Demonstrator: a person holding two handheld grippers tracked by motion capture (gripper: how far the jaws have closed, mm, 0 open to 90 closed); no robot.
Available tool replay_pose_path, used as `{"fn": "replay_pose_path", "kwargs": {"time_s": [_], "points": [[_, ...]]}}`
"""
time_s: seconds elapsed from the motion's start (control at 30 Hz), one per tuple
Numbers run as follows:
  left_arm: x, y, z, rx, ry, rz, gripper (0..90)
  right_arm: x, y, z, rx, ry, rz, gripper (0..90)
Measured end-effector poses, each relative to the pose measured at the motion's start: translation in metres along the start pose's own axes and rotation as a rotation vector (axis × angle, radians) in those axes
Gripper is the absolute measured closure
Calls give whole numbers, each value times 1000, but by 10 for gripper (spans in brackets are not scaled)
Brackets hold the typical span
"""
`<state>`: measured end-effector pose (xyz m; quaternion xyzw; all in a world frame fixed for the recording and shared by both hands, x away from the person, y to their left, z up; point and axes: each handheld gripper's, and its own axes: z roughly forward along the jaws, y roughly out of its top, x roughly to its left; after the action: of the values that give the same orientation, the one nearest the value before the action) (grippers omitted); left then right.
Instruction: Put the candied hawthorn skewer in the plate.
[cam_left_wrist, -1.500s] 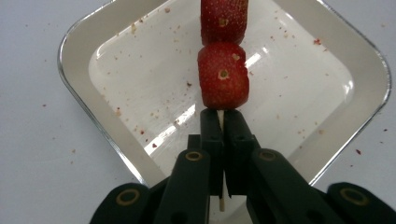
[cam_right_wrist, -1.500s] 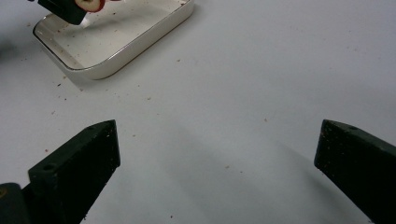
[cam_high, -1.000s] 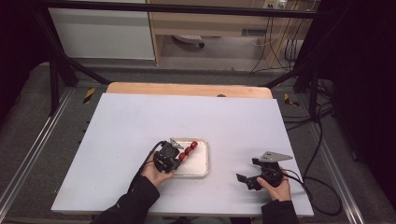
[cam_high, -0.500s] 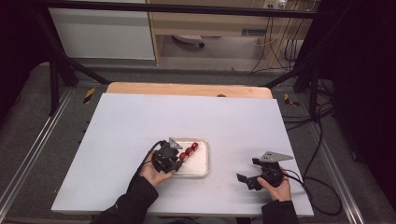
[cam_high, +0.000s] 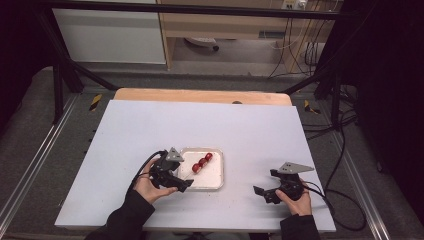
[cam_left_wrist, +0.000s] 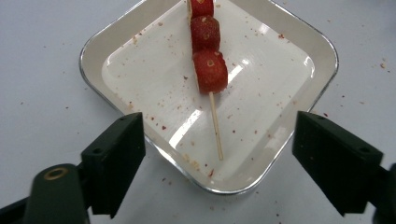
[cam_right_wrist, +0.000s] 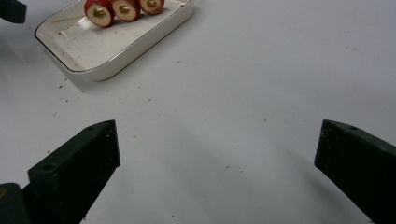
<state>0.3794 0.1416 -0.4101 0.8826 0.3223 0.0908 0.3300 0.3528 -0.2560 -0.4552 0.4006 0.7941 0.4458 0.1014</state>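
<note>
A wooden skewer (cam_left_wrist: 209, 70) with three red fruit pieces lies flat in a white square plate (cam_left_wrist: 154, 70), its bare stick end pointing at my left gripper (cam_left_wrist: 218, 126). That gripper's jaws have just been opening; they now stand wide at the plate's near corner, touching nothing. In the high view the left gripper (cam_high: 181, 180) sits at the left edge of the plate (cam_high: 212, 177), where the skewer (cam_high: 202, 162) lies. My right gripper (cam_high: 265, 182) rests open on the table to the right, well away from the plate. In its own view the right gripper (cam_right_wrist: 218, 133) has bare table between its jaws.
The pale table (cam_high: 250, 130) has red crumbs around the plate. A wooden strip (cam_high: 200, 96) runs along its far edge. Metal rails and cables run along both sides on the floor. The plate (cam_right_wrist: 116, 51) and skewer (cam_right_wrist: 123, 8) lie at the upper left in the right gripper view.
The left gripper has let go of the skewer and drawn back a little to the left and toward the person. The skewer stays in the plate. The right gripper has not moved.
</note>
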Motion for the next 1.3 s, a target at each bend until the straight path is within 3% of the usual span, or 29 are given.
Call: {"fn": "replay_pose_path", "kwargs": {"time_s": [0.2, 0.57, 0.93, 1.13, 1.3], "points": [[8, -15, -15, -18, 44, 2, 56, 0, 0, 0, -1, 2, 2, 6], [31, -59, -39, -97, 73, -61, 47, 0, 0, 0, 3, -2, 0, 6], [49, -107, -50, -161, 96, -122, 58, 1, -1, 2, 22, -7, -2, 6], [54, -120, -49, -149, 116, -106, 58, 1, -2, 2, 28, -6, -6, 6], [58, -124, -52, -157, 118, -121, 57, 1, -2, 2, 29, -7, -11, 6]]}}
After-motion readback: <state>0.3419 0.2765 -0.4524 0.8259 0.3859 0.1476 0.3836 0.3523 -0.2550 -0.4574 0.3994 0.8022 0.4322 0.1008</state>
